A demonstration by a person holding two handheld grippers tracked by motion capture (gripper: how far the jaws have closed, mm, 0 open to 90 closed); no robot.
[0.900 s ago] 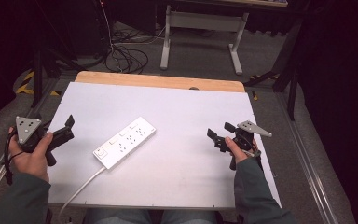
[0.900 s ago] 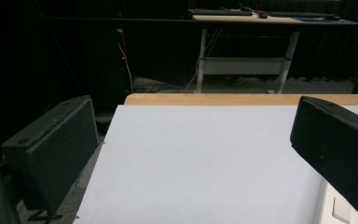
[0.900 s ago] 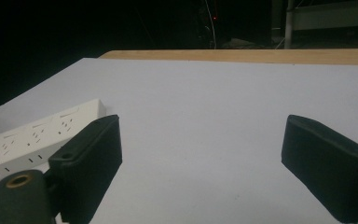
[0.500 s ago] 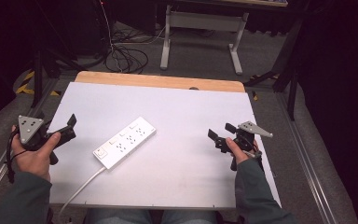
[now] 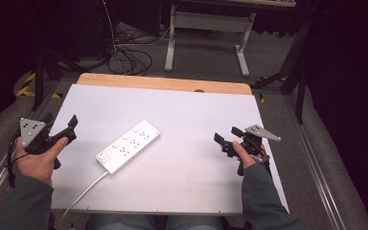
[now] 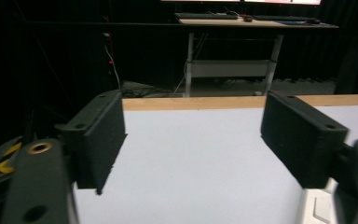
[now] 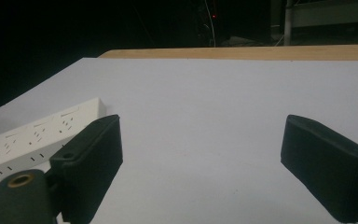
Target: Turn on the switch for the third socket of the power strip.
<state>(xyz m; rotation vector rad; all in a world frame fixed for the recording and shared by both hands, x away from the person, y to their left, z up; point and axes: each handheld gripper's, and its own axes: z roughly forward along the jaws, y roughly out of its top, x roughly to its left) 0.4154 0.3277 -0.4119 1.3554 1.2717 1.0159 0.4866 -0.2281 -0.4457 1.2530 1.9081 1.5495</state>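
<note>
Two hand-held grippers sit at the table's sides, both with jaws spread and nothing between them. The left hand-held gripper (image 5: 60,130) is at the middle left of the high view, the right hand-held gripper (image 5: 229,136) at the middle right. Between them lies a white power strip (image 5: 128,146), its long axis running diagonally from lower left to upper right across the white table (image 5: 191,110). Its switch end and white cord (image 5: 84,191) point toward the lower left, so the left hand-held gripper looks the nearer of the two, and that end sits just beside it. No containers are on the table.
</note>
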